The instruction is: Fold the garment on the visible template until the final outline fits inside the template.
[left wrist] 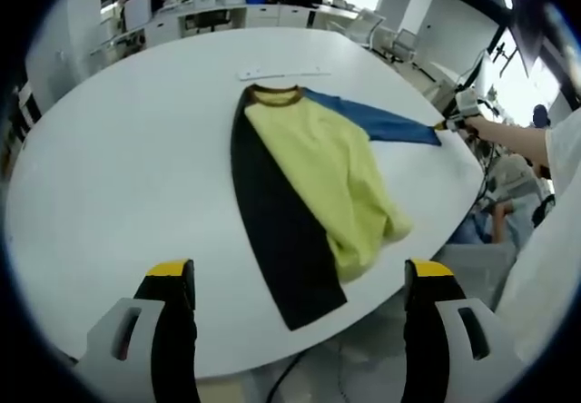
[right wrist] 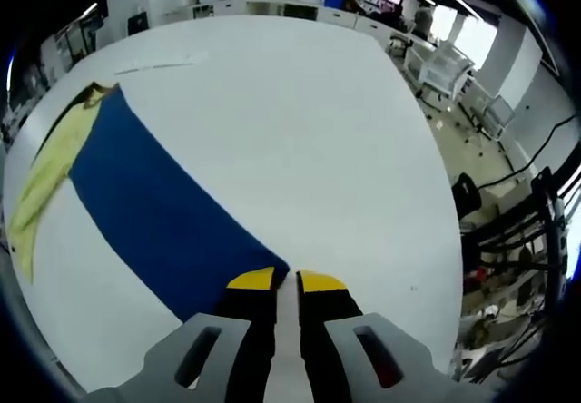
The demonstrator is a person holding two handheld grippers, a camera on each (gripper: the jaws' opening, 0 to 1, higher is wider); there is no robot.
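Jaws pinching soft blue sleeve (right wrist: pixel 163 217)

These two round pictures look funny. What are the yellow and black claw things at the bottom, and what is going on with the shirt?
Those claws are grippers, pinching tools that a person holds, one in each hand. A small camera rides on each, so each picture looks out between that tool's own two jaws.

In the left gripper view, the left gripper is open, its jaws wide apart, and it holds nothing. Ahead lies a big white table with a shirt on it: yellow in the middle, black on one side, with a blue sleeve stretched out. At the far end of that sleeve you can see the other tool and the person's arm.

In the right gripper view, the right gripper has its jaws close together, pinching the end of the blue sleeve. It seems ready to fold that sleeve over the shirt.
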